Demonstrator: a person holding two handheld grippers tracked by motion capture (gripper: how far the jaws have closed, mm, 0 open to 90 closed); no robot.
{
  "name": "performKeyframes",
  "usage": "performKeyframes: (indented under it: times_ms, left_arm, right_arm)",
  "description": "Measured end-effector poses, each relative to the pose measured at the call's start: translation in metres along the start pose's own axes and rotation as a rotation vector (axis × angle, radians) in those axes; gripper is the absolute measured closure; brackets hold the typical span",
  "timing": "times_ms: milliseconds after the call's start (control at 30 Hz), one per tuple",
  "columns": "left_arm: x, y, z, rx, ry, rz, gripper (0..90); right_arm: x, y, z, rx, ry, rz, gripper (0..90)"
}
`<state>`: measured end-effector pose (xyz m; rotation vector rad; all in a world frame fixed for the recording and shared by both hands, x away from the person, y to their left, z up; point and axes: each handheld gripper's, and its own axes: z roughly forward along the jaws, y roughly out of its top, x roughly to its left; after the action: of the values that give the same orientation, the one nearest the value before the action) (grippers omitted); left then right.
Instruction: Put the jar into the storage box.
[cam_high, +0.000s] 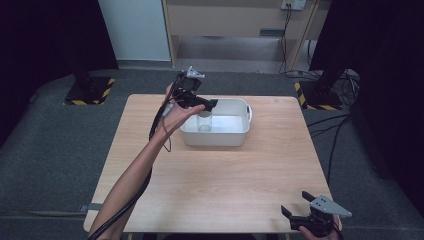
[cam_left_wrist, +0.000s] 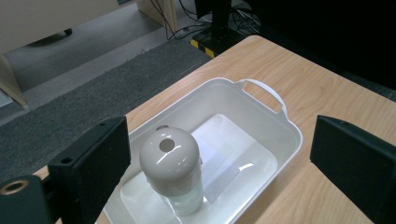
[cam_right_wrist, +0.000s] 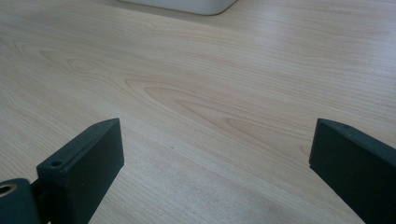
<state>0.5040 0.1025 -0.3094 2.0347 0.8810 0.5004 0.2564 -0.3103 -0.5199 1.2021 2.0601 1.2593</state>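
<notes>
Clear jar (cam_left_wrist: 176, 177) with grey lid upright inside white tub (cam_left_wrist: 261, 116), both grippers' jaws wide apart, empty.

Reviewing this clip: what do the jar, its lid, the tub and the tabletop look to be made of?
Jar: clear glass or plastic, see-through; cannot tell which. Lid: glossy off-white dome, probably plastic, with bright highlights and a round mark on top. Tub: white moulded plastic, smooth, with a formed handle. Tabletop: pale wood or wood-look laminate, matte, with visible grain.
</notes>
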Motion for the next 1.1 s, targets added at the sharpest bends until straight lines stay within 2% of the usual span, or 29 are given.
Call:
performKeyframes:
  times_ms: [67,567,733,833,1100]
  left_arm:
    - [-0.001,-0.004,-0.006,-0.006,-0.017,0.007,3.5]
    - [-0.009,-0.032,-0.053,-0.079,-0.060,0.036,3.5]
    - [-0.010,-0.044,-0.068,-0.096,-0.050,0.064,3.4]
    - [-0.009,-0.050,-0.076,-0.107,-0.040,0.068,3.4]
    - [-0.011,-0.072,-0.101,-0.144,-0.052,0.070,3.2]
  right_arm:
    - [0.000,0.000,0.000,0.000,0.000,0.000,3.1]
    - [0.001,0.000,0.001,0.001,0.003,0.001,3.1]
    - [0.001,0.000,0.001,0.002,0.003,-0.003,3.2]
    - [0.001,0.000,0.001,0.003,0.003,-0.004,3.2]
    - [0.001,0.000,0.001,0.003,0.002,-0.003,3.1]
